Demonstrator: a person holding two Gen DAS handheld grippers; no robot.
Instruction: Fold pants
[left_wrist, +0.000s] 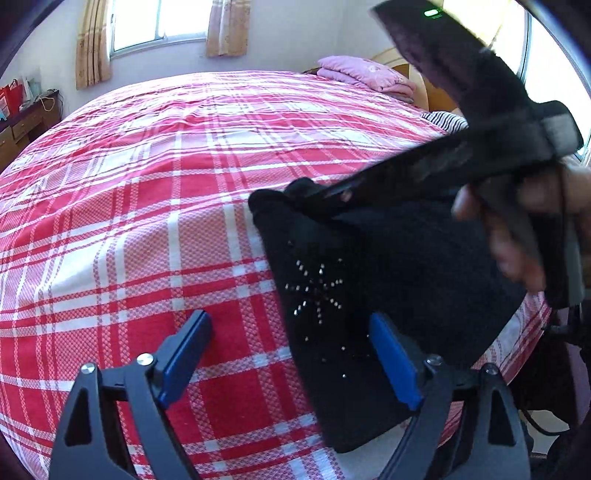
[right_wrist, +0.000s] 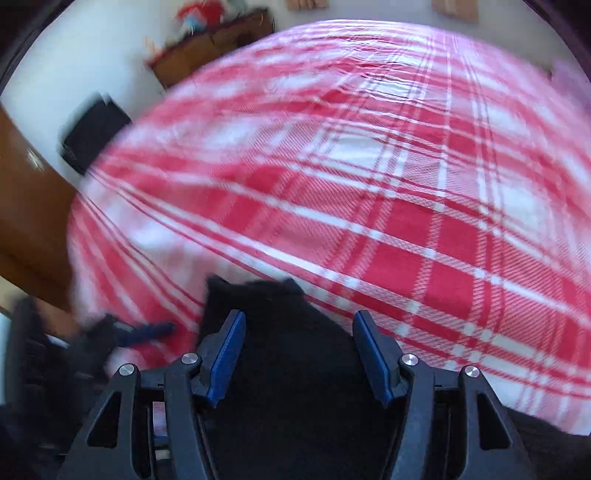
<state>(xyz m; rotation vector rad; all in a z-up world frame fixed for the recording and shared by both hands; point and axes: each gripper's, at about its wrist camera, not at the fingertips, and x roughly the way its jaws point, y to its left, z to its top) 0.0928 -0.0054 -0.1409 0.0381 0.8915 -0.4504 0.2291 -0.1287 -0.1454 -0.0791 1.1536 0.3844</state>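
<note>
We see the bed (left_wrist: 147, 184), the largest item, filling both views under a red, pink and white plaid sheet (right_wrist: 406, 221). The right wrist view is motion-blurred, so fine detail there is unreliable.

Behind the bed, the left wrist view shows a window (left_wrist: 159, 22) with yellowish curtains (left_wrist: 92, 44), a folded pink blanket (left_wrist: 365, 75) at the far right corner of the bed, and a wooden dresser (left_wrist: 22, 125) at far left. The right wrist view shows a dark wooden cabinet (right_wrist: 210, 44) beyond the bed's edge.

The black pants (left_wrist: 388, 277) lie on the near right part of the bed as a compact dark bundle, with a starburst of small metallic studs (left_wrist: 314, 291) on the upper face. The bundle's left edge runs diagonally across the plaid.

Our left tongs (left_wrist: 295, 347) are spread wide and released: the left blue pad (left_wrist: 184, 354) is over bare sheet, the right blue pad (left_wrist: 395, 362) overlaps the pants. Nothing is pinched between them.

Our right tongs (right_wrist: 299, 350) also stand parted, blue pads either side of black fabric that fills the gap and rises ahead of them; whether the pads press the cloth we cannot tell. In the left wrist view this tool appears as a dark body gripped by a hand (left_wrist: 517, 229), its tip at the bundle's far corner.
</note>
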